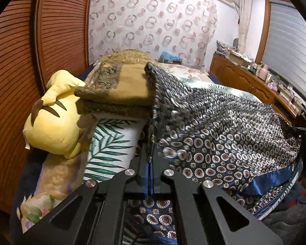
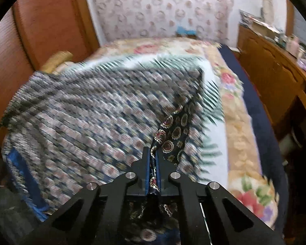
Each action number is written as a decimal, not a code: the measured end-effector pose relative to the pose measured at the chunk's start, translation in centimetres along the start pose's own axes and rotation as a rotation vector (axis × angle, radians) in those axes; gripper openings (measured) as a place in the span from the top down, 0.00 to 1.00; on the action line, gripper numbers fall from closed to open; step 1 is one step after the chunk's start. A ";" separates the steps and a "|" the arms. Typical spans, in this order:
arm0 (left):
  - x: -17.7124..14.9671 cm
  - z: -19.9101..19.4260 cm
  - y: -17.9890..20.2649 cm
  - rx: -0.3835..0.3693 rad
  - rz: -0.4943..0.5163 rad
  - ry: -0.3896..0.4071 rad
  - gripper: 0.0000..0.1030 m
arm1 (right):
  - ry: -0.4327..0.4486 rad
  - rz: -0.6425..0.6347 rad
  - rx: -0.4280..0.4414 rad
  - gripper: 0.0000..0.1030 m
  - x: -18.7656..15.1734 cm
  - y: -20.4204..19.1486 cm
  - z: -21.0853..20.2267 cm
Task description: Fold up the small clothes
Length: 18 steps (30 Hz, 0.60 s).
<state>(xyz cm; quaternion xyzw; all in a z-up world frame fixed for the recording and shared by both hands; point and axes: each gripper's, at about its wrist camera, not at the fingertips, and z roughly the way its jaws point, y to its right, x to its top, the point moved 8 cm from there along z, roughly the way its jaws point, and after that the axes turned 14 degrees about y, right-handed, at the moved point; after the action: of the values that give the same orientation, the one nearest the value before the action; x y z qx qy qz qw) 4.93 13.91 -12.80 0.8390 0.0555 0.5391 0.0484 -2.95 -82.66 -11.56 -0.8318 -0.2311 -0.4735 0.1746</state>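
A dark blue satin garment (image 1: 224,134) with round medallion print and a plain blue hem hangs spread between my two grippers above the bed. My left gripper (image 1: 151,159) is shut on its left edge, the cloth pinched between the jaws. My right gripper (image 2: 153,159) is shut on another edge of the same garment (image 2: 81,118), which stretches away to the left in a motion-blurred sheet. A folded flap of it (image 2: 173,134) drapes over the right finger.
The bed has a palm-leaf sheet (image 1: 110,143) over a floral blanket (image 2: 242,126). A yellow plush toy (image 1: 51,118) and a folded olive blanket (image 1: 120,87) lie at the left by the wooden slatted wall (image 1: 30,40). A wooden cabinet (image 2: 275,77) runs along the right.
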 end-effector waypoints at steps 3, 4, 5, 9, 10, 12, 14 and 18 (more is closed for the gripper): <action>0.6 -1.0 -0.6 0.003 -0.013 0.011 0.99 | 0.106 0.020 0.019 0.97 2.3 -0.1 -2.0; 0.7 -1.2 -0.7 0.005 -0.012 0.013 0.99 | 0.124 0.025 -0.001 0.97 2.7 0.2 -2.6; 0.7 -1.4 -0.7 0.005 -0.011 0.013 0.99 | 0.132 0.032 -0.019 0.97 3.0 0.7 -3.1; 0.5 -1.8 -0.2 0.007 0.015 0.000 0.99 | 0.085 0.018 -0.087 0.97 1.9 1.9 -3.7; 0.3 -1.8 0.0 -0.003 0.020 -0.006 0.99 | 0.067 0.008 -0.098 0.96 1.4 2.0 -3.6; 0.1 -1.9 0.2 -0.004 0.023 -0.008 0.99 | 0.043 -0.017 -0.119 0.84 0.7 1.7 -3.1; 0.2 -1.9 0.3 0.001 0.031 -0.008 0.99 | 0.034 -0.043 -0.134 0.75 0.6 1.4 -3.1; 0.4 -1.8 0.4 0.006 0.037 0.001 0.76 | 0.076 -0.087 -0.149 0.39 1.8 -0.2 -3.7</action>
<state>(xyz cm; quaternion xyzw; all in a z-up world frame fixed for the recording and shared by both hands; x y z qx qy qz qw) 3.48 13.63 -11.65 0.8397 0.0419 0.5403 0.0357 -4.86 -83.95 -8.18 -0.8131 -0.2242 -0.5278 0.1002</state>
